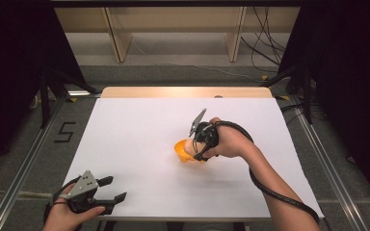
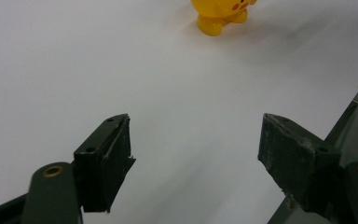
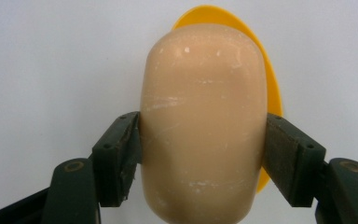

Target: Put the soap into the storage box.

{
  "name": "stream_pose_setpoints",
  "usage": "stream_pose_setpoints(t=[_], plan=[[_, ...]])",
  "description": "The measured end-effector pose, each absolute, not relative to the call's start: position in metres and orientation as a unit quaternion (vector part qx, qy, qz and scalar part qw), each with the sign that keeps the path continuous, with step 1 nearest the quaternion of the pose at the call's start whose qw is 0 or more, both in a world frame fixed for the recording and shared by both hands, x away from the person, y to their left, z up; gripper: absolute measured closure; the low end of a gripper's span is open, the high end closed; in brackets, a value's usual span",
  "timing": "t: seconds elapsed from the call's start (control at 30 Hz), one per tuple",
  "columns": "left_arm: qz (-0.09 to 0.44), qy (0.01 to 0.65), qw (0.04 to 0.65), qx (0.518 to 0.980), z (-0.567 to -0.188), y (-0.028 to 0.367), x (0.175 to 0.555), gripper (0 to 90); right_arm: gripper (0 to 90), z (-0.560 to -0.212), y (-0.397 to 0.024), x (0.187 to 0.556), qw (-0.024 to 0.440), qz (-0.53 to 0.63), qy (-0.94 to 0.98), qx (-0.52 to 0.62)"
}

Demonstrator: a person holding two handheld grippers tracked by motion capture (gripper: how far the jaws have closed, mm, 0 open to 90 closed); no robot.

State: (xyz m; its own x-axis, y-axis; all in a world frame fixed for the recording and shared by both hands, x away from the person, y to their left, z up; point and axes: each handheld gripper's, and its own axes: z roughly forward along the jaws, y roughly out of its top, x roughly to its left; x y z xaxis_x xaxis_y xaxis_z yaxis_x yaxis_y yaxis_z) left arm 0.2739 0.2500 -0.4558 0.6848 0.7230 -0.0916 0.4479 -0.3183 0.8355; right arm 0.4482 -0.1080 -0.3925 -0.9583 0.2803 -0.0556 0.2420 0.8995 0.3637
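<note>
Left gripper at near table corner, jaws spread wide, nothing between; parked clear, likely to leave work to other hand. White table bare around it. Farther in, mid-table: right gripper clenched on beige rounded piece, pads pressing both flanks, grip low on its body, probably for steady hold. Yellow toy just behind beige piece, touching it, its feet standing on table.

Digit "5" — black tape, on floor left of table.
</note>
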Motion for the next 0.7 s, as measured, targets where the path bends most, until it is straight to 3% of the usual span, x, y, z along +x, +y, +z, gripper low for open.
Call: stream_pose_setpoints(t=[0.7], plan=[[0.159,0.359,0.452,0.801,-0.455,0.251,0.275,25.1,33.9,-0.396,-0.104,0.459,0.064,0.187,0.972,0.127]])
